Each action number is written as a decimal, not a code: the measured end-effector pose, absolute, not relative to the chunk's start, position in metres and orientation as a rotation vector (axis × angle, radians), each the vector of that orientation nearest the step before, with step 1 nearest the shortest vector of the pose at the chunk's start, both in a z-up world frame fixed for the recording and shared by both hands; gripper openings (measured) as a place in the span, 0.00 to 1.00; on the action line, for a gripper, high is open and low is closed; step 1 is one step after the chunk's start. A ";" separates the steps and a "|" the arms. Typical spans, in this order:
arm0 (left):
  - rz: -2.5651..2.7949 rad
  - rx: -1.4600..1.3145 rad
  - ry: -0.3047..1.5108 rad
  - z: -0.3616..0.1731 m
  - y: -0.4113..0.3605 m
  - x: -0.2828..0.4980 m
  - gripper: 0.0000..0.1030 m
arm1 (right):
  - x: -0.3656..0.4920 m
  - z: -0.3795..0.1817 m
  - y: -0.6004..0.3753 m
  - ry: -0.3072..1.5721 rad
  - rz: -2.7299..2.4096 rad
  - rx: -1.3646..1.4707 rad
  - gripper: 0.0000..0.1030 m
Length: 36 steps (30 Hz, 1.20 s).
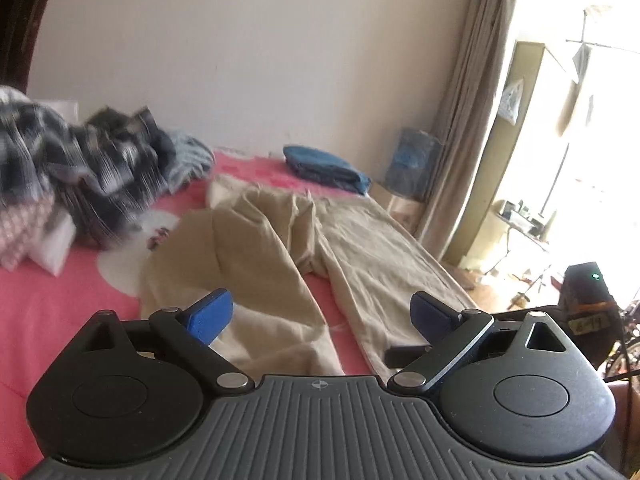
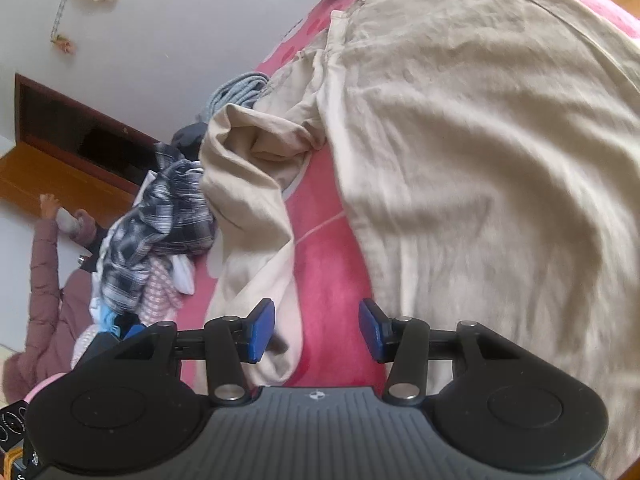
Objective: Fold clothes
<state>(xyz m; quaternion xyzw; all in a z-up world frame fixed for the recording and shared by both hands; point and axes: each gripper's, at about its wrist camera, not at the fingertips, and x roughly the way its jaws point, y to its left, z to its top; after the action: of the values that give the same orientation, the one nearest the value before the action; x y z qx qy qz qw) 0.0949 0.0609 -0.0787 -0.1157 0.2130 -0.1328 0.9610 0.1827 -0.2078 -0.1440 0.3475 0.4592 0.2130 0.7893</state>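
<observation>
Beige trousers (image 1: 280, 248) lie spread on the pink bedsheet (image 1: 48, 304), legs toward me, waistband toward the wall. My left gripper (image 1: 322, 314) is open and empty, hovering above the leg ends. In the right wrist view the trousers (image 2: 480, 160) fill the right side, with the other leg (image 2: 256, 208) rumpled to the left. My right gripper (image 2: 316, 330) is open and empty, above the pink gap between the two legs near their hems.
A heap of plaid and other clothes (image 1: 80, 168) sits at the left of the bed, also in the right wrist view (image 2: 160, 224). A folded blue garment (image 1: 324, 168) lies near the wall. A curtain (image 1: 460, 120) hangs right. A person in a mauve jacket (image 2: 44, 280) is at far left.
</observation>
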 end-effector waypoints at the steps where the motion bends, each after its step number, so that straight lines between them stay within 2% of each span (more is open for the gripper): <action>1: -0.244 -0.226 0.434 -0.077 0.065 0.094 0.94 | 0.181 -0.141 -0.208 0.985 0.464 0.752 0.48; 5: -0.173 -0.249 0.497 -0.074 0.087 0.088 0.94 | 0.172 -0.131 -0.209 0.964 0.491 0.769 0.49; 8: -0.153 -0.214 0.615 -0.085 0.092 0.091 0.92 | 0.166 -0.133 -0.208 0.957 0.517 0.804 0.55; 11: -0.141 -0.059 0.712 -0.098 0.082 0.094 0.88 | 0.166 -0.140 -0.201 0.978 0.545 0.806 0.56; 14: -0.151 0.001 0.748 -0.112 0.075 0.093 0.81 | 0.167 -0.140 -0.191 0.987 0.601 0.773 0.60; 16: -0.150 0.011 0.781 -0.122 0.071 0.094 0.69 | 0.167 -0.138 -0.182 0.985 0.633 0.736 0.65; 18: -0.128 0.048 0.809 -0.131 0.067 0.097 0.64 | 0.169 -0.138 -0.171 0.987 0.652 0.684 0.65; 26: -0.059 0.046 0.848 -0.143 0.070 0.095 0.65 | 0.165 -0.145 -0.141 0.995 0.649 0.446 0.67; 31: -0.060 0.053 0.833 -0.148 0.067 0.099 0.64 | 0.168 -0.147 -0.137 0.961 0.655 0.441 0.67; 36: -0.056 0.121 0.823 -0.152 0.062 0.097 0.57 | 0.172 -0.152 -0.117 0.968 0.675 0.369 0.66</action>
<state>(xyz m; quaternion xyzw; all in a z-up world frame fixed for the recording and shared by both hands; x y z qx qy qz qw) 0.0971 0.0616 -0.1523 0.0588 0.3995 -0.0270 0.9144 0.1717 -0.1170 -0.1518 0.1731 0.4538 0.3163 0.8149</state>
